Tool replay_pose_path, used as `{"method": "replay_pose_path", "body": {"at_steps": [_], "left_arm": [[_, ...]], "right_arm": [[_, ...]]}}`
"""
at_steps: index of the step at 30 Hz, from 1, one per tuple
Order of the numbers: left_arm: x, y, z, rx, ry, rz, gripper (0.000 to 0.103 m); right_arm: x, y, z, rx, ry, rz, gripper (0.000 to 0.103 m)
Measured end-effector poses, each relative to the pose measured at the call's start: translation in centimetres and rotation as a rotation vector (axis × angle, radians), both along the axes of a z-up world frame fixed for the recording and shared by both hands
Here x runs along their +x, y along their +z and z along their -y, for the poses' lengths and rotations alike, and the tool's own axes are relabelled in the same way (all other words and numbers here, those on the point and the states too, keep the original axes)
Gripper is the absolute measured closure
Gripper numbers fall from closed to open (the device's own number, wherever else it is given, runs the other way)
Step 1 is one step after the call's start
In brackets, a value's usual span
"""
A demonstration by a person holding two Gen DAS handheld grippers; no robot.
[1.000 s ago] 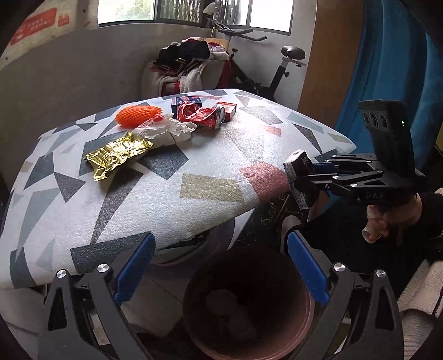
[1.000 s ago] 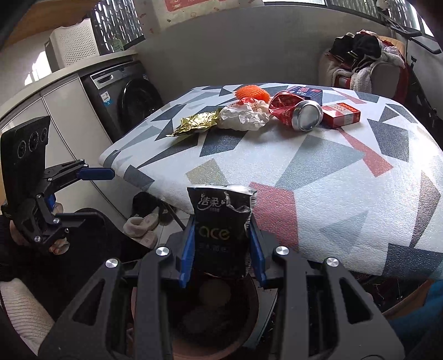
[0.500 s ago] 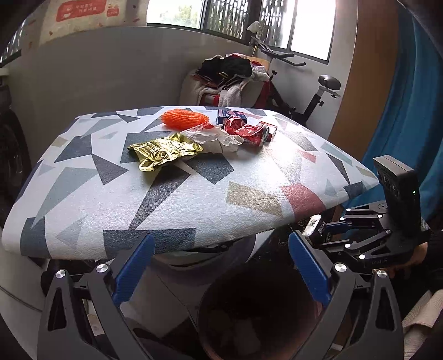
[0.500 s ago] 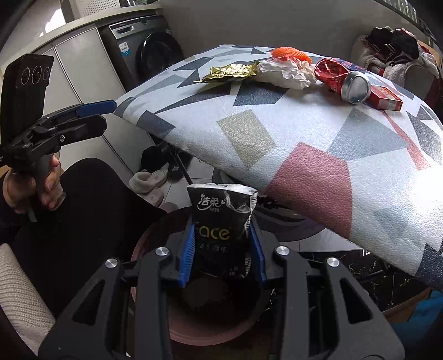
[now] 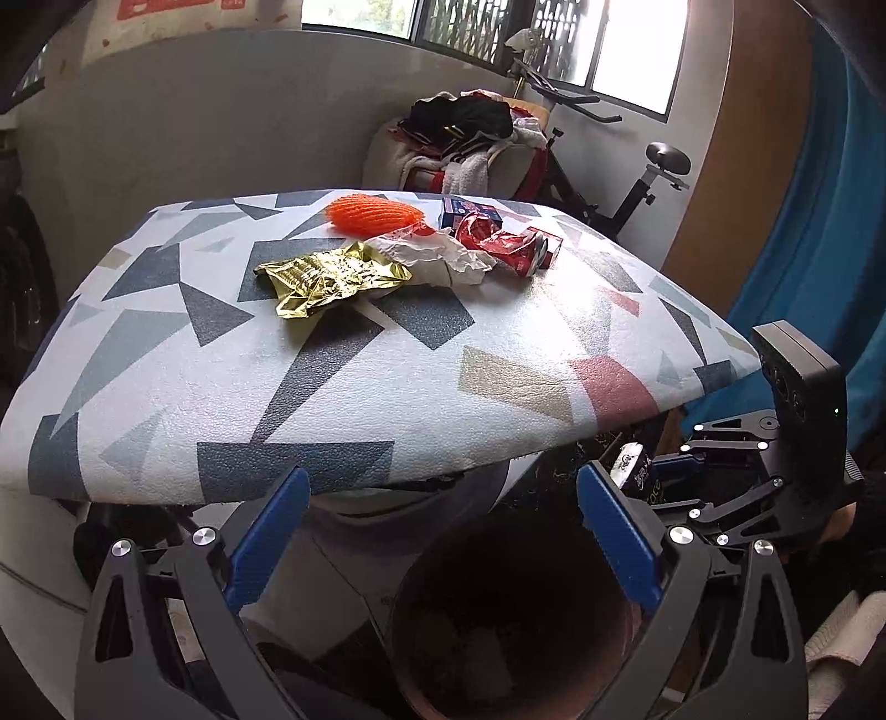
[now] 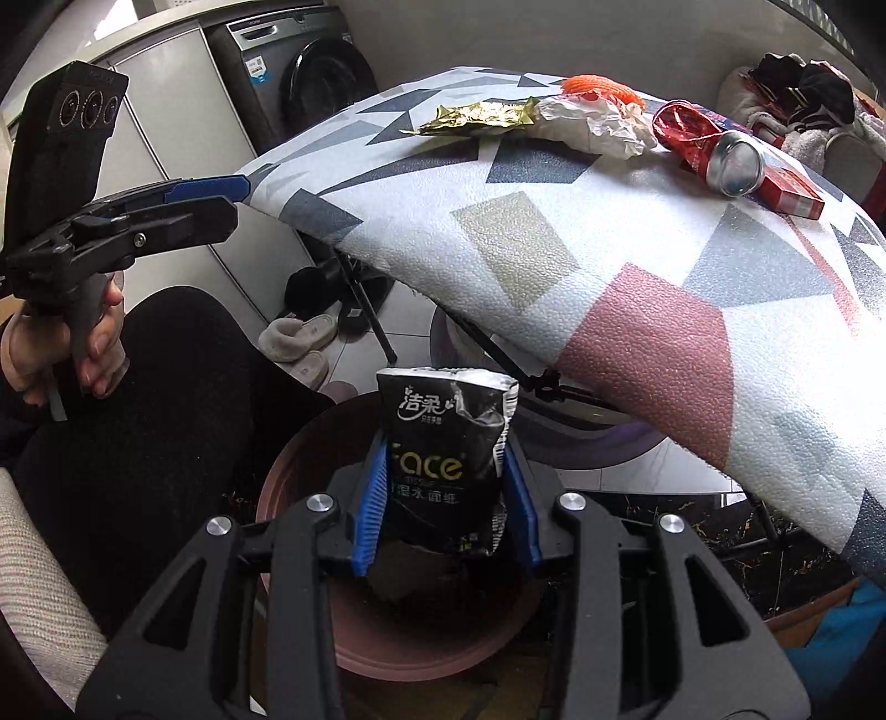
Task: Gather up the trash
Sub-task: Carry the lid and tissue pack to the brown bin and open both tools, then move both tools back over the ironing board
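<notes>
Below table edge (image 6: 498, 310), bin (image 6: 288, 487) under right gripper (image 6: 446, 498) (jaws opening around tissue pack (image 6: 443, 459))

We had two cameras, one on each tool, and each looked forward along its own two fingers. Our left camera sat low by the near edge of the surface (image 5: 387, 354) and looked across it toward the window (image 5: 454, 27), with the bin (image 5: 498, 626) close below. Our right camera tipped down more steeply, right over the same bin (image 6: 299, 476), and faced the washing machine (image 6: 310, 83). Both views shared the surface, the gold wrapper (image 5: 332, 277) (image 6: 476, 119) and the red can (image 5: 509, 243) (image 6: 709, 144). Each camera also saw the other tool: the right tool (image 5: 653, 479) at the left view's right edge, the left tool (image 6: 232, 199) at the right view's left.
</notes>
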State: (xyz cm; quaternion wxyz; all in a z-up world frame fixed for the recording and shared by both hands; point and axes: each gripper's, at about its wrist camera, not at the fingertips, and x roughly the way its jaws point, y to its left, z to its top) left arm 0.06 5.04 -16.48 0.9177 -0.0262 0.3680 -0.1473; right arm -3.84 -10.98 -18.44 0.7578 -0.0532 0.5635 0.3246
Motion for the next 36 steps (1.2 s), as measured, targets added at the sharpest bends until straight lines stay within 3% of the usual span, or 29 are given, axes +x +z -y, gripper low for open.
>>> {"method": "replay_pose_path", "body": {"at_steps": [2,3,4,7,21,27,32,36], "left_arm": [[0.0,0.0,0.0,0.002,-0.001,-0.001,0.008],[0.0,0.0,0.0,0.005,-0.002,-0.001,0.008],[0.0,0.0,0.0,0.007,-0.003,-0.001,0.008],[-0.1,0.0,0.0,0.007,-0.002,0.000,0.008],[0.2,0.3,-0.2,0.003,0.022,0.001,0.008],[0.6,0.6,0.0,0.012,0.027,-0.003,0.008],[1.7,1.1,-1.3,-0.034,0.061,-0.005,0.008],[2.8,2.0,-2.2,-0.046,0.075,0.014,0.008]], "right_arm": [[0.1,-0.1,0.0,-0.011,-0.006,0.002,0.044],[0.1,-0.1,0.0,-0.022,-0.013,0.006,0.030],[0.1,-0.1,0.1,-0.028,-0.019,0.010,0.023],[0.1,-0.1,0.2,-0.043,-0.032,0.019,0.014],[1.6,1.3,2.6,-0.041,-0.166,0.060,0.006],[3.0,2.8,4.1,-0.090,-0.243,0.127,0.006],[4.7,4.2,5.1,-0.173,-0.288,0.206,0.006],[6.1,5.0,5.5,-0.176,-0.299,0.238,0.006]]}}
